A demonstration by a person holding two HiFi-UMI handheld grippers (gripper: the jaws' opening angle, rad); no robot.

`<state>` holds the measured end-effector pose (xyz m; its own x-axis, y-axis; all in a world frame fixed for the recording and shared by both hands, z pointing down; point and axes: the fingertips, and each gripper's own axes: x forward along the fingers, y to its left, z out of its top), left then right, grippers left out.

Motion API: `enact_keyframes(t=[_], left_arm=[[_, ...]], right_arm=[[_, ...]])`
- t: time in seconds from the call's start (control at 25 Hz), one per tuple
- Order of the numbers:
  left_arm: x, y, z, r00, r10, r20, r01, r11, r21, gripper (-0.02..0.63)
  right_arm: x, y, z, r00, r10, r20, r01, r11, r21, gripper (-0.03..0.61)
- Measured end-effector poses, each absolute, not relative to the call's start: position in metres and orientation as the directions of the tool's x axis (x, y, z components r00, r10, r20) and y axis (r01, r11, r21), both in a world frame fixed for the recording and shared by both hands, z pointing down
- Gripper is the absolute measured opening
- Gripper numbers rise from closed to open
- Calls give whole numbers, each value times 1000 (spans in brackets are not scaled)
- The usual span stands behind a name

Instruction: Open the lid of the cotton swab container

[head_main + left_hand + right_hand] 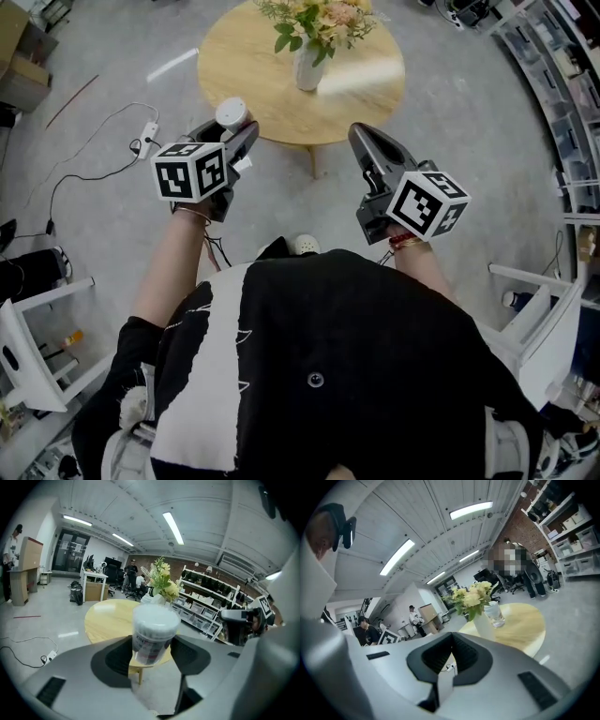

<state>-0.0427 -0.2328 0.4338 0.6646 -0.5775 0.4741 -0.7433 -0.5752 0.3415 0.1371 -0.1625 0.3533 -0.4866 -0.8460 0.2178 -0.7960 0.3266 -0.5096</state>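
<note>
The cotton swab container (153, 637) is a clear round tub with a white lid (232, 112) and a printed label. My left gripper (239, 133) is shut on its body, and it stands upright between the two dark pads (112, 660), held in the air in front of the round table. The lid sits closed on top. My right gripper (367, 139) hovers to the right of it at about the same height, apart from the container. Its jaws are shut with nothing between them (451, 651).
A round wooden table (253, 66) stands ahead with a white vase of flowers (309, 42) on it. A clear glass (494, 613) stands by the vase. A power strip and cables (145, 136) lie on the grey floor at left. White shelving (553, 328) flanks me.
</note>
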Motion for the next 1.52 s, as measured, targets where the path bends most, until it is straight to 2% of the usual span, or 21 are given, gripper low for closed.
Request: enact_keyframes(t=[0.12, 0.2, 0.24, 0.56, 0.92, 1.52], left_arm=[[-55, -223, 418, 679, -564, 469, -731, -578, 363, 265], [-62, -218, 408, 690, -558, 460, -720, -589, 366, 265], [-65, -216, 404, 694, -555, 457, -716, -595, 365, 265], [-93, -199, 401, 704, -536, 466, -700, -637, 323, 267], [-99, -178, 398, 764, -472, 439, -634, -675, 378, 267], [-72, -171, 404, 732, -438, 522, -631, -725, 277, 267]], right_arm=[[106, -167, 344, -533, -822, 199, -781, 388, -490, 11], [84, -169, 338, -572, -799, 186, -759, 429, -490, 102], [74, -170, 336, -589, -788, 181, -748, 447, -490, 125], [4, -171, 318, -678, -719, 154, -694, 557, -457, 172], [-49, -165, 321, -703, -688, 182, -702, 628, -337, 229], [-75, -175, 330, -792, -543, 279, -606, 755, -250, 304]])
